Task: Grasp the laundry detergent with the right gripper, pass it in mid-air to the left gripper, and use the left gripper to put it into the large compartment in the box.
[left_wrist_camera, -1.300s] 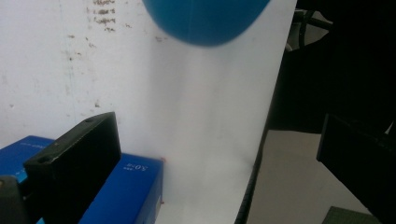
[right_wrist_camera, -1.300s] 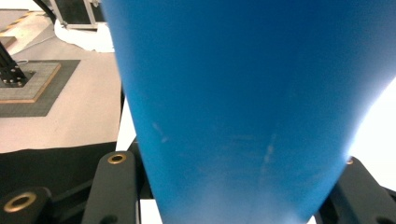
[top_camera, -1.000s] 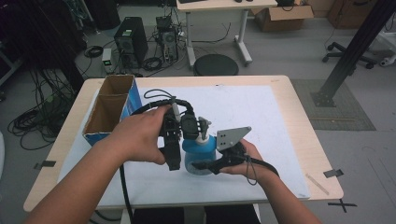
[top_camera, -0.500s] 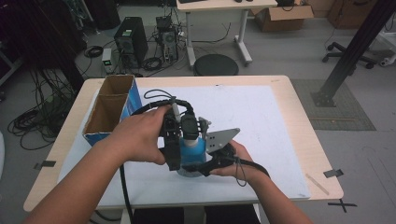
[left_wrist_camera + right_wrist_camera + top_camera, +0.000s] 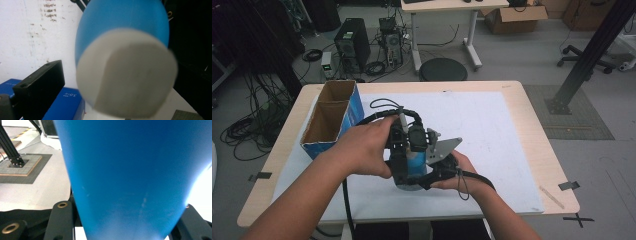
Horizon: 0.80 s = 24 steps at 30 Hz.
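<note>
A blue rounded container (image 5: 414, 165) with a white flat end (image 5: 127, 75) is held upright-ish above the table's front middle, between both hands. My right gripper (image 5: 428, 176), grey plate on top, comes in from the right and is shut on its blue wall (image 5: 130, 175), which sits between the black jaws; one of its fingers (image 5: 61, 220) shows at the lower left. My left gripper (image 5: 402, 175) points down along the container's left side. In the left gripper view the container (image 5: 120, 37) is very near and blurred beside one black finger (image 5: 37, 85), and whether that finger touches it is unclear.
A blue cardboard box (image 5: 332, 120) with two open compartments stands at the table's left; its blue side (image 5: 62, 105) lies below the left jaw. A white mat (image 5: 492, 130) covers most of the wooden table (image 5: 542, 150). Cables trail from both grippers.
The right hand with its gripper and the blue container has shifted left, closer against the left gripper. The left hand has stayed put.
</note>
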Available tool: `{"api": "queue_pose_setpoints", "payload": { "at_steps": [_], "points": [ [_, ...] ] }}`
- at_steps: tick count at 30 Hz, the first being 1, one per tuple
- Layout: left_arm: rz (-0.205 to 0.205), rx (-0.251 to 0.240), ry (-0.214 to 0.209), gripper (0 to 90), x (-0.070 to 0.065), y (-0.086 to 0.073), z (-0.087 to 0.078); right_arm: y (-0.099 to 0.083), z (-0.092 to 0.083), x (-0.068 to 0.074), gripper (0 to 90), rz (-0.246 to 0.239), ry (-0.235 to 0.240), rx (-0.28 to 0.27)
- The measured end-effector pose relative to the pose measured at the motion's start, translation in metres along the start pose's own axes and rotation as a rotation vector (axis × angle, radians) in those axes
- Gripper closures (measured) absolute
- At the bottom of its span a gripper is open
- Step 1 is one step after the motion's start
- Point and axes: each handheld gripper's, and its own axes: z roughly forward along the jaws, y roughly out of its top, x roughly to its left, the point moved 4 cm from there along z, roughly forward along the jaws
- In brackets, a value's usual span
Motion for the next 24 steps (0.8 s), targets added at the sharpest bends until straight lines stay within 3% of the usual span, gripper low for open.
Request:
{"api": "queue_pose_setpoints", "payload": {
  "at_steps": [24],
  "points": [
    [0.03,0.001,0.005,3.0,-0.003,0.0037,0.0014,0.007,0.0064,0.0049,45.8,-0.01,0.005,-0.009]
  ]
}}
